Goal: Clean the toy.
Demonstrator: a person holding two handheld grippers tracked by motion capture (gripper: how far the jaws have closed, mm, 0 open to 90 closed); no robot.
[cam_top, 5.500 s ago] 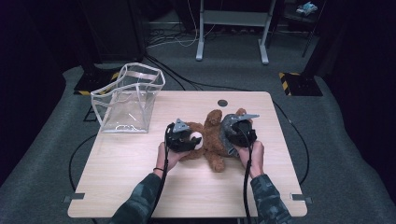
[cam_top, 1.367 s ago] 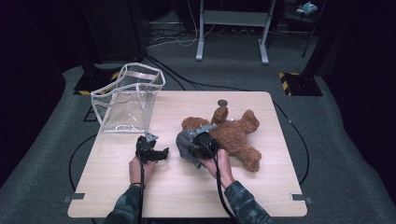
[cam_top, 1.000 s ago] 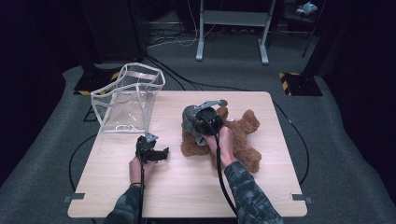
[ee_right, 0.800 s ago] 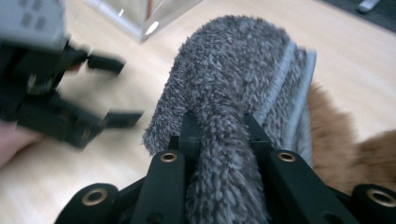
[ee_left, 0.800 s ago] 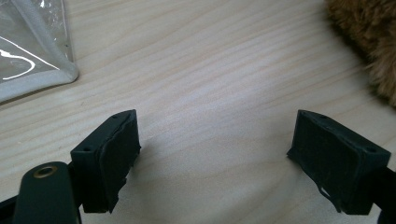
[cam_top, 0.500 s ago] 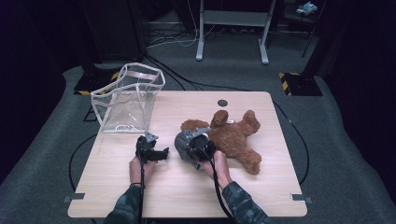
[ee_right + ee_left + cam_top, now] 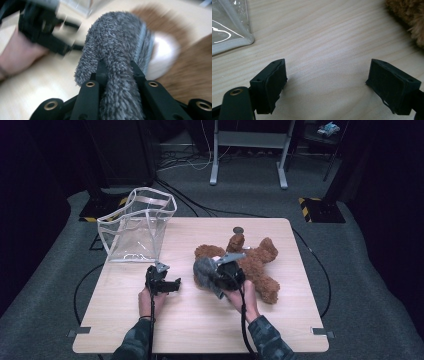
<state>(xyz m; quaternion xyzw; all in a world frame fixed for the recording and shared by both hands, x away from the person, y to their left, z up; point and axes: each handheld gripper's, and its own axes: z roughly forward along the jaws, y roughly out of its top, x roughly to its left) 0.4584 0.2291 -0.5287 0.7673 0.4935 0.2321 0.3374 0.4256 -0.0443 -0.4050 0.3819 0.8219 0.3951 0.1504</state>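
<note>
Right tongs (image 7: pixel 212 277) pinching grey cloth (image 7: pixel 204 271), shifted against teddy bear (image 7: pixel 252 265), left tongs (image 7: pixel 172 285) spread, unmoved

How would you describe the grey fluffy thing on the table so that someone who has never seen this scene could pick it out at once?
Start at the wooden table and find the brown teddy bear lying right of its middle. At the bear's left side, the right gripper is shut on a grey fluffy cloth. It is the one grey, shaggy thing there, unlike the brown bear and the clear plastic bag.

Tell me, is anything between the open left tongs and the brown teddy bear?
Nothing visible. Between the left tongs and the teddy bear there is bare table; the clear bag stands off to the side.
</note>
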